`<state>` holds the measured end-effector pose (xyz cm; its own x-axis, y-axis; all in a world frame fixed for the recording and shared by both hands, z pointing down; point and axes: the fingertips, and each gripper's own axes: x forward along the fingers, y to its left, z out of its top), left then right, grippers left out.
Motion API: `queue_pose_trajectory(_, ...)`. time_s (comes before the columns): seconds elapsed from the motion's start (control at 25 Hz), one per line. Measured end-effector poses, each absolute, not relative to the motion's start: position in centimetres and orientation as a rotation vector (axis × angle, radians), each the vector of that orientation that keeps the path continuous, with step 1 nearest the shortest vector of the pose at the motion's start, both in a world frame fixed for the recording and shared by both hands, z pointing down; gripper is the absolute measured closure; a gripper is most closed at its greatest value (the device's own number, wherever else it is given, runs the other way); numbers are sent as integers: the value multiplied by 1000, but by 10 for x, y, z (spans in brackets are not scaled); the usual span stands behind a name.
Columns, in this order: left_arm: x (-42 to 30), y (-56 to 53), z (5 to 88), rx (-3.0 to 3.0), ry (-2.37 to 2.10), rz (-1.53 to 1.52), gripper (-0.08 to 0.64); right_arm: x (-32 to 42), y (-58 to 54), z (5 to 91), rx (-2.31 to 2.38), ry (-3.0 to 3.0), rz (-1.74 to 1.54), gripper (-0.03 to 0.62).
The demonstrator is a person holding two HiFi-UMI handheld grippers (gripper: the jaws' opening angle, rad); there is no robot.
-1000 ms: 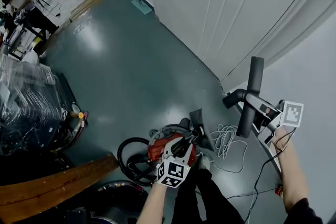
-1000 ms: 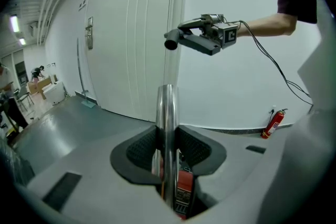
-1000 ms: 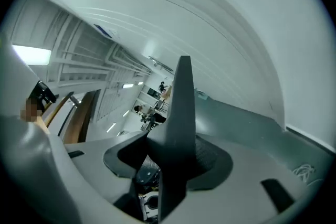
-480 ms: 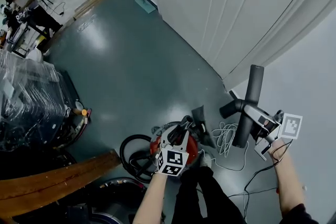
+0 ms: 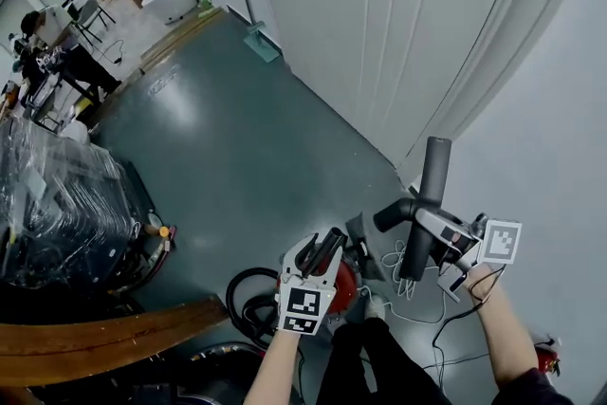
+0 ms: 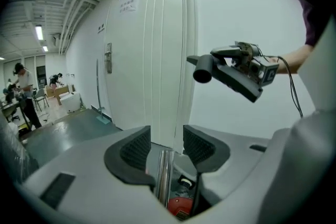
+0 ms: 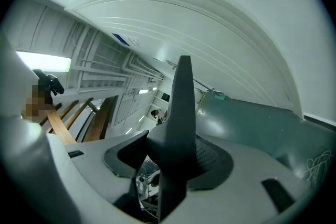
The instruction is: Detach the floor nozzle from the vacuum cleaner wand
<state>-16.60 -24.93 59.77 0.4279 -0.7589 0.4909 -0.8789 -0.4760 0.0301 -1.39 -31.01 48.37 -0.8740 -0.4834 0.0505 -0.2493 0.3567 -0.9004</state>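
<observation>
The dark T-shaped floor nozzle [image 5: 429, 194] hangs in the air before the white door, apart from the wand. My right gripper [image 5: 424, 230] is shut on it; in the right gripper view the nozzle [image 7: 178, 113] fills the gap between the jaws [image 7: 173, 152]. My left gripper [image 5: 321, 249] hovers over the red vacuum body [image 5: 347, 287], its jaws opening. In the left gripper view the chrome wand [image 6: 164, 173] shows low between those jaws [image 6: 167, 139], and the pads do not press on it. The nozzle [image 6: 231, 68] appears up at the right there.
A white cable coil [image 5: 406, 259] and a black hose loop [image 5: 248, 301] lie on the grey floor by the vacuum. Wooden planks [image 5: 95, 337] and a plastic-wrapped stack [image 5: 57, 213] are at the left. People stand far off at the upper left.
Both hands have risen. The left gripper has lifted off the vacuum and its jaws have spread. The right gripper has carried the nozzle up and slightly left.
</observation>
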Motion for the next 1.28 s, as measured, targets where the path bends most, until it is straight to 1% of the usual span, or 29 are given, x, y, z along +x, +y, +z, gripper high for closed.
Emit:
queue_pose_trajectory(0.12,-164,-249,552,2418,-1463,536,375,-10,-300,462,-657,2381,-1485,362)
queue_pose_trajectory(0.28,-165,-241,498,2414,-1534,463,450,-2,-288,430,-657,2343,-1415,362)
queue_pose_trajectory(0.52,-152,-221,428,2424,-1572,325,520,2,-261,392,-683,2308,-1304,362)
queue_pose_trajectory(0.64,-143,-213,393,2449,-1586,246,551,5,-251,371,-746,2340,-1199,362)
queue_pose_trajectory(1.0,-129,-197,304,2570,-1632,88,555,13,-239,280,-947,2508,-648,362)
queue_pose_trajectory(1.28,-121,-196,244,2668,-1671,-18,555,11,-231,224,-993,2536,-341,362)
